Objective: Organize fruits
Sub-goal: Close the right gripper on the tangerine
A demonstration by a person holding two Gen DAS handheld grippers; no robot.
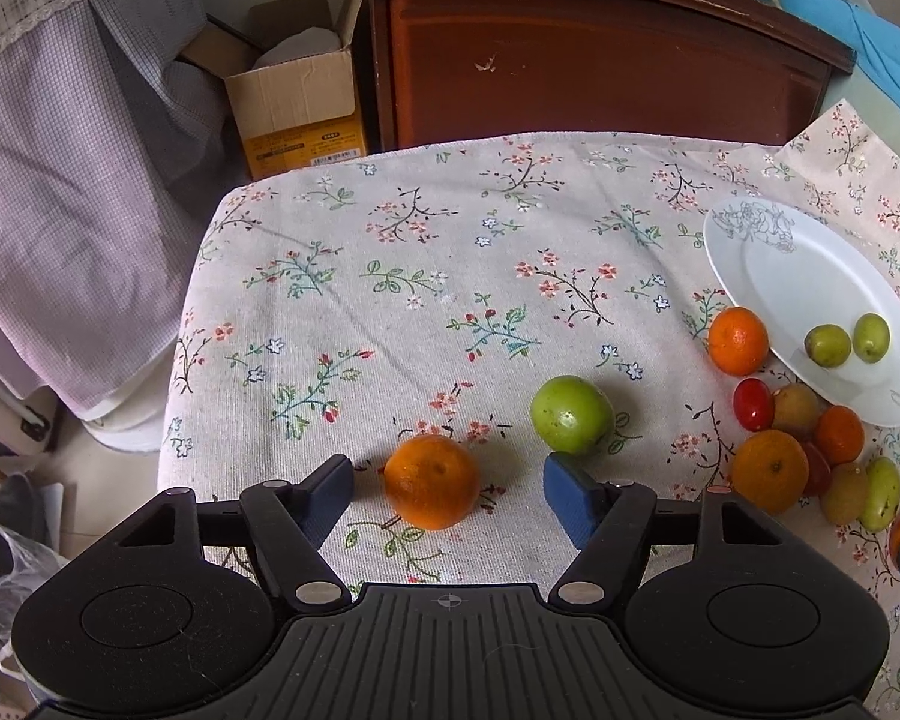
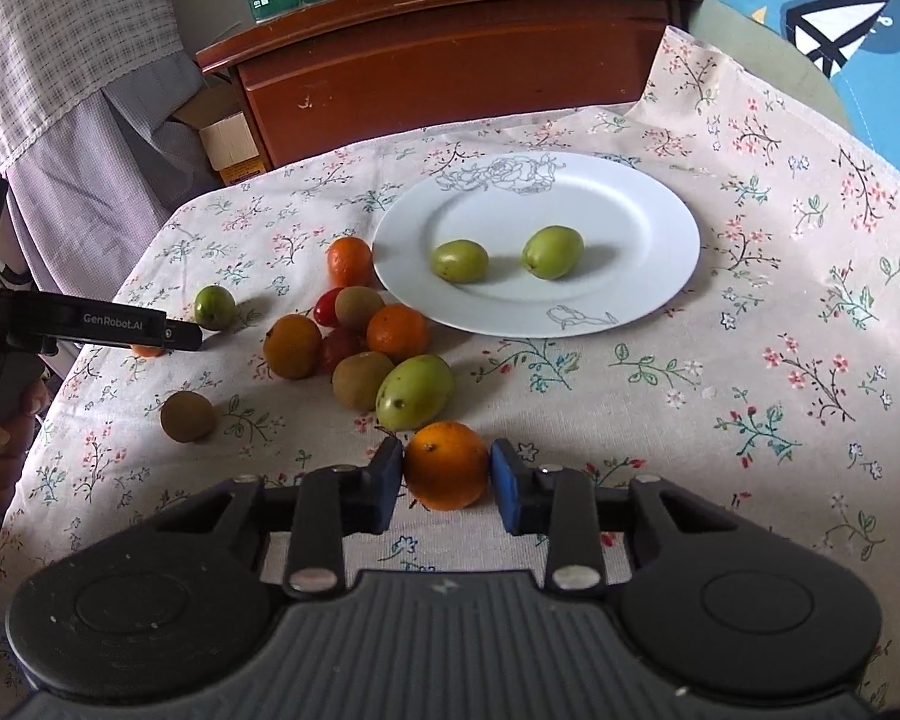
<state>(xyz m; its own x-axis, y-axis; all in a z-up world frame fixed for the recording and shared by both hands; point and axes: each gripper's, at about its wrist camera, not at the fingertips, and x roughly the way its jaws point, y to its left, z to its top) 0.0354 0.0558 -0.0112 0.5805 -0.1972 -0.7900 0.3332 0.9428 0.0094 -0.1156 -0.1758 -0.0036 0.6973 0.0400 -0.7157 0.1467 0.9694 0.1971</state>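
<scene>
A plate (image 2: pixel 648 276) stood on the tablecloth (image 2: pixel 750 390) with two small fruits (image 2: pixel 459 261) side by side on it. A cluster of fruits (image 2: pixel 360 342) lay just left of the plate. Nearer, one orange (image 2: pixel 446 465) sat between the right gripper (image 2: pixel 447 477) pads.

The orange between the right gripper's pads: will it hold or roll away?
The orange is round and smooth-skinned, so it probably rolls if nudged off-centre. The right gripper brackets its widest part, so a squeeze likely holds. The peel looks firm; gentle pressure should suffice.
</scene>
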